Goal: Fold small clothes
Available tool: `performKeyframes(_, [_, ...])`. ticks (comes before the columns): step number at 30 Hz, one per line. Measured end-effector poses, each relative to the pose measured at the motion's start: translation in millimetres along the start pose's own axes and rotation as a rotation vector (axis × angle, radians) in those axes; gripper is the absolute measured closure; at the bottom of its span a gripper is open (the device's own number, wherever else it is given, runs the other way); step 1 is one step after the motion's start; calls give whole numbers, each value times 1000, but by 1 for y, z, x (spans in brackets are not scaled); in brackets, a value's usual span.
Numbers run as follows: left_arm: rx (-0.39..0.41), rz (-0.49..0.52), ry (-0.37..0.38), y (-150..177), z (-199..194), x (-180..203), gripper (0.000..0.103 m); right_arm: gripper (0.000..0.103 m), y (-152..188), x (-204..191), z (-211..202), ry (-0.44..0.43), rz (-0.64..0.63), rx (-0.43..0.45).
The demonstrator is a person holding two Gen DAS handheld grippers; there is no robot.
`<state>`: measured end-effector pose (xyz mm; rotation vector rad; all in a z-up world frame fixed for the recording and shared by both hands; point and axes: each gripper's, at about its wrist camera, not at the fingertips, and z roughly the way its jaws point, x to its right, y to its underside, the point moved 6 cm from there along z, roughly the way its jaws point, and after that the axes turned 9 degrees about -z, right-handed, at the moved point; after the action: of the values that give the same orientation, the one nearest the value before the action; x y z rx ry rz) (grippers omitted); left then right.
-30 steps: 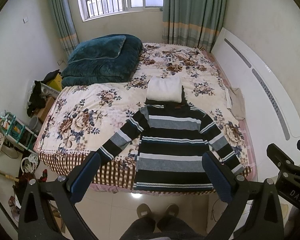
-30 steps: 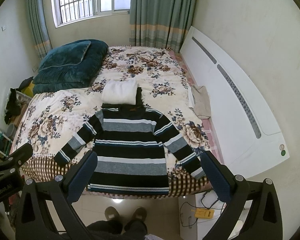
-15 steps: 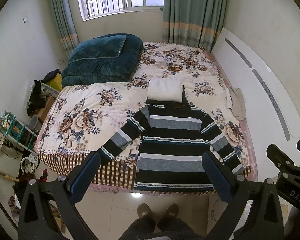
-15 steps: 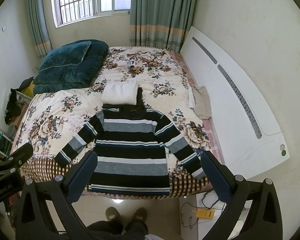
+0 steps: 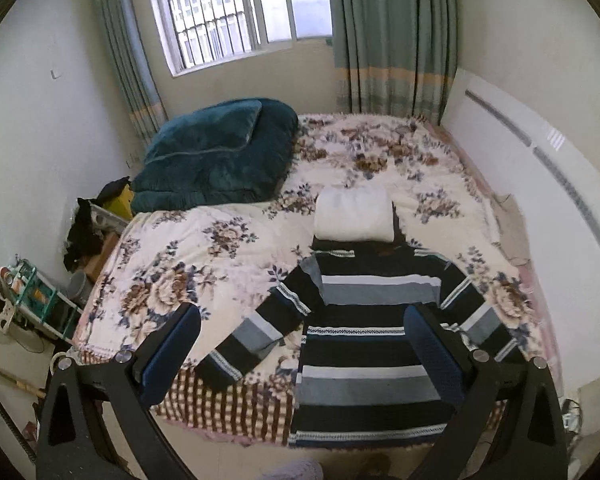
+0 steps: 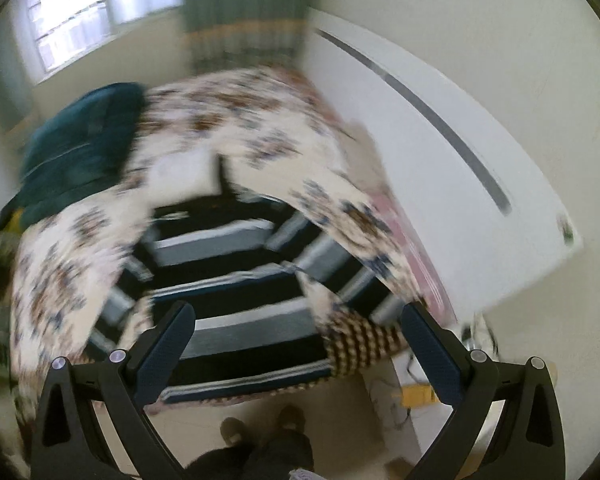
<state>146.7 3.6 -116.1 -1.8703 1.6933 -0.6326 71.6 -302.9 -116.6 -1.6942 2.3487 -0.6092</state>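
Note:
A striped sweater (image 5: 372, 344) in black, grey and white lies flat on the floral bed, sleeves spread, its hem hanging over the front edge. Above its collar sits a folded white garment (image 5: 354, 216). My left gripper (image 5: 300, 356) is open and held above the sweater's lower half, touching nothing. In the right wrist view, which is tilted and blurred by motion, the sweater (image 6: 236, 280) shows below my right gripper (image 6: 298, 354), which is open and empty.
A teal quilt and pillow (image 5: 216, 160) fill the bed's far left. A white headboard (image 5: 540, 184) runs along the right side. A beige cloth (image 5: 510, 220) lies by it. Clutter and a rack (image 5: 32, 300) stand on the floor at left. The person's feet (image 6: 260, 428) are below.
Both grippers have moved forward and down toward the bed. The right gripper is swinging and tilting, which blurs its view. The sweater has not moved.

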Motion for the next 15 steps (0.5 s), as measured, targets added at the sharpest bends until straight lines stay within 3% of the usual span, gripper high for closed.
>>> performKeyframes(5, [-105, 38, -72, 31, 118, 36, 0, 0, 32, 103, 142, 84, 255, -192])
performKeyframes(9, [-181, 48, -134, 64, 196, 58, 0, 0, 75, 179, 271, 91, 465, -332])
performKeyframes(15, [-341, 20, -232, 132, 310, 71, 0, 3, 136, 245, 439, 99, 690, -496])
